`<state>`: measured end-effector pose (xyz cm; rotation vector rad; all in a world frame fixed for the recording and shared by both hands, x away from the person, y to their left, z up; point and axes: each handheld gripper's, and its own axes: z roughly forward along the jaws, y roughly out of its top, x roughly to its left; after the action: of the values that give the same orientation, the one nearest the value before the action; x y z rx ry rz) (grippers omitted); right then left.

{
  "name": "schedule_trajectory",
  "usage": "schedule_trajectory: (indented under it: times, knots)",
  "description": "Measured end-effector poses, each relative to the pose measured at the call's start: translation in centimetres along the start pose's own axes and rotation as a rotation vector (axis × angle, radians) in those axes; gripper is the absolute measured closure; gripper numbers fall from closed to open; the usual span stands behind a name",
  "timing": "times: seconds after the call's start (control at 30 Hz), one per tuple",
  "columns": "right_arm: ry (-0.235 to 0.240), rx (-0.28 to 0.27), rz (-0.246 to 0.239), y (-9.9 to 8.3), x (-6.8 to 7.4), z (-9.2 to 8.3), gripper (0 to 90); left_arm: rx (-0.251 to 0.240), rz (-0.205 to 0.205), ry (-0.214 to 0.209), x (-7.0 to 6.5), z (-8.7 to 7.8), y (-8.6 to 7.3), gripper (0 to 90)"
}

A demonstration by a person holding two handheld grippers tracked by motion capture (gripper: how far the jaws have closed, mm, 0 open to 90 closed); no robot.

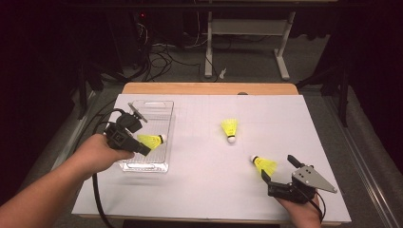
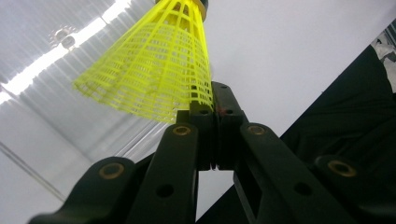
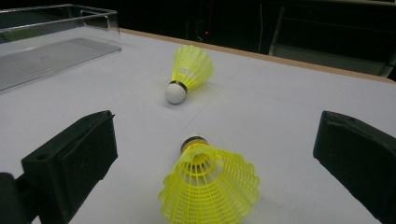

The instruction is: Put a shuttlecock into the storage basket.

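Three yellow shuttlecocks are in play. My left gripper [image 1: 145, 148] is shut on the skirt rim of one shuttlecock [image 1: 152, 141], held over the clear plastic bin [image 1: 164, 108]; up close the yellow mesh skirt [image 2: 154, 65] is pinched between the pads. A second shuttlecock [image 1: 230, 129] lies on the white mat near the middle, seen farther off as [image 3: 188, 71]. The third shuttlecock [image 1: 264, 165] lies near the front right, its skirt [image 3: 209, 184] between the open jaws of my right gripper [image 1: 278, 168], untouched by the pads.
The white mat [image 1: 285, 123] covers a wooden table. The bin's near wall [image 3: 56, 28] stands at the far left of the right gripper view. Cables trail off the table's left side [image 1: 97, 199]. Table legs and wiring stand behind the table.
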<state>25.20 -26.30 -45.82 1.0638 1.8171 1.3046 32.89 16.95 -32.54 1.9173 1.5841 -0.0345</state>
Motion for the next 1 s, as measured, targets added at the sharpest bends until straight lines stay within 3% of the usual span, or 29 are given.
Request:
schedule_trajectory:
  times: [0.53, 0.77, 1.0]
  knots:
    - [-0.001, 0.002, -0.001, 0.0, 0.0, 0.0, 0.4, -0.024, -0.083, 0.058, 3.9, 0.1, 0.7, 88.6]
    - [0.002, 0.001, -0.003, 0.0, 0.0, 0.1, 0.4, -0.03, -0.1, 0.067, 4.4, 0.4, 0.9, 88.6]
    - [0.0, 0.001, -0.001, 0.0, 0.0, 0.0, 0.4, -0.041, -0.102, 0.061, 4.2, 0.2, 1.5, 88.6]
